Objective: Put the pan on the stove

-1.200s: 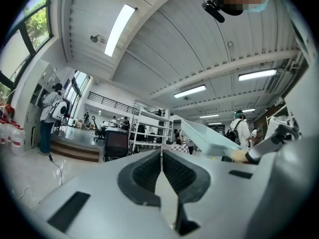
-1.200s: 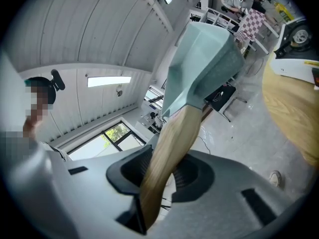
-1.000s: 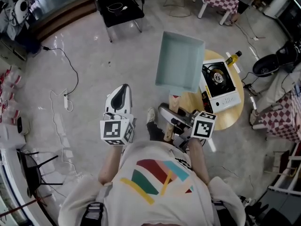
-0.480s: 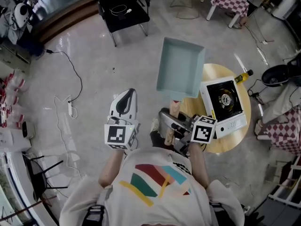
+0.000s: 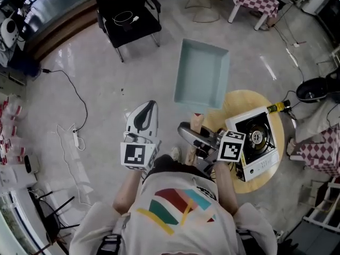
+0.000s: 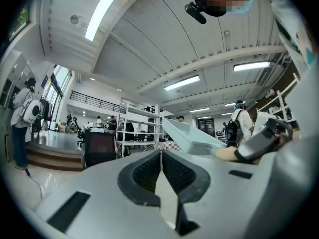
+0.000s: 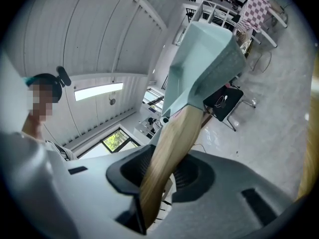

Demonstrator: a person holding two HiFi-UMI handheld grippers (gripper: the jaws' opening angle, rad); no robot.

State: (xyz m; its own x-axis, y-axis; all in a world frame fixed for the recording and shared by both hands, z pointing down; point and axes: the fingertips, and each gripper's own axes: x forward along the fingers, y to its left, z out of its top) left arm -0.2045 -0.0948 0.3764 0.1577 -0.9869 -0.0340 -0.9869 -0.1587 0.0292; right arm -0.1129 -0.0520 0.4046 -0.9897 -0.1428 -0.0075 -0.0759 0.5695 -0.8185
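In the head view, the stove [image 5: 256,143] is seen on a round wooden worktop [image 5: 227,106] at the person's right, with a yellow-capped bottle [image 5: 277,107] at its far corner; neither gripper view shows these. The pan [image 5: 202,78], pale teal and square, is held in the air by its wooden handle [image 5: 196,123], apart from the stove and beside the worktop's left edge.

Only in the right gripper view is the grip itself shown: the right hand-held gripper [image 7: 160,179] is clenched on the handle [image 7: 170,146], which runs slantwise up to the pan [image 7: 202,66] against the ceiling. In the left gripper view, the left hand-held gripper [image 6: 160,172] is seen with its jaws pressed together and nothing between them; the pan [image 6: 192,137] appears side-on to its right.

Black-and-white square markers are carried on both cubes. Print on the stove's front is too small to be read.

Both forearms are stretched forward from the torso, the left hand-held gripper [image 5: 144,110] pointing ahead over the floor, the right hand-held gripper [image 5: 192,135] angled upward.
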